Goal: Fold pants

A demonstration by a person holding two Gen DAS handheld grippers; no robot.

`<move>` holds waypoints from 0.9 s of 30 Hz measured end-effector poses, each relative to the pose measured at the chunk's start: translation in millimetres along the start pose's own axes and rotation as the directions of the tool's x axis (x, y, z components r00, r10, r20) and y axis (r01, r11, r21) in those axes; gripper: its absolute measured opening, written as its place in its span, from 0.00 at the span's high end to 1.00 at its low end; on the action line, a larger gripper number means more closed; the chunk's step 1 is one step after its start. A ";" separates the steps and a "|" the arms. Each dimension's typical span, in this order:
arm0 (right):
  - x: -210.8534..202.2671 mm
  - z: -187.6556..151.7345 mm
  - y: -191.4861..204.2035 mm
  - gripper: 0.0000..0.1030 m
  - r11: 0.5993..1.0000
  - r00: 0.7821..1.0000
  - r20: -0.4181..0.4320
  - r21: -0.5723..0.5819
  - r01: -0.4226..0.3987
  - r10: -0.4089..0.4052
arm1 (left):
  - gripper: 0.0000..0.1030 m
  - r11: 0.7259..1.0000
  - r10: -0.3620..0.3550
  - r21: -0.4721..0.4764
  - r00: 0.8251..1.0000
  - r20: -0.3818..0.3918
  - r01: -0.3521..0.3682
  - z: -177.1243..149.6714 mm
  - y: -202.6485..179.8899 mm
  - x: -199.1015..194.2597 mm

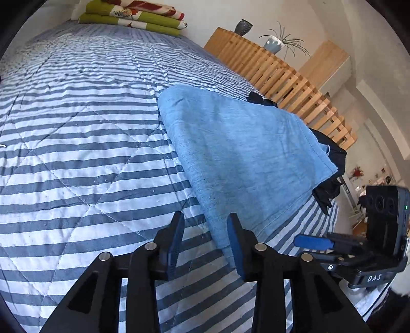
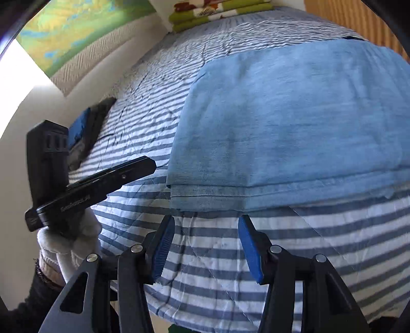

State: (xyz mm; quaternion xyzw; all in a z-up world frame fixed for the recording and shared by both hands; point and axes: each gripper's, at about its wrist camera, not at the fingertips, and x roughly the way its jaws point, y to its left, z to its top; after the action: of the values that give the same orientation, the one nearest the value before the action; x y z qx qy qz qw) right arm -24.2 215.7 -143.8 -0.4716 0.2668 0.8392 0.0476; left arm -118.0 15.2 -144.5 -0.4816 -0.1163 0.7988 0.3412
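On a bed with a blue-and-white striped quilted cover [image 1: 77,133], the light blue folded pants [image 2: 294,123] lie flat near the front edge. A slatted wooden rail [image 1: 282,74] runs along one side, folded green blankets [image 1: 133,15] sit at the far end. The left gripper [image 1: 205,238] and right gripper [image 2: 206,243] both gape wide, holding nothing, just short of the pants.

The left hand-held gripper [image 1: 205,240] has its two blue-padded fingers [image 1: 176,238] spread apart, with nothing between them. The right hand-held gripper [image 2: 206,246] also has its fingers [image 2: 249,249] wide apart and empty. In the right wrist view, a white-gloved hand [image 2: 68,240] grips the handle of the left one, with a dark sleeve [image 2: 30,302] below it.
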 end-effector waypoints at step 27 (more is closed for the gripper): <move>-95.9 219.3 -333.1 0.39 0.940 0.997 0.070 0.342 0.015 -0.042 | 0.32 0.971 0.226 0.114 0.965 -0.134 -0.212 59.3 -28.8 93.8</move>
State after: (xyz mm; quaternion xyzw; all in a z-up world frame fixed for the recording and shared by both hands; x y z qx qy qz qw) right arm -29.1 624.3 -109.1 -0.4278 0.3990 0.7969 0.1507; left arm -184.4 106.6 -164.2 -0.5311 0.0027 0.7991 0.2818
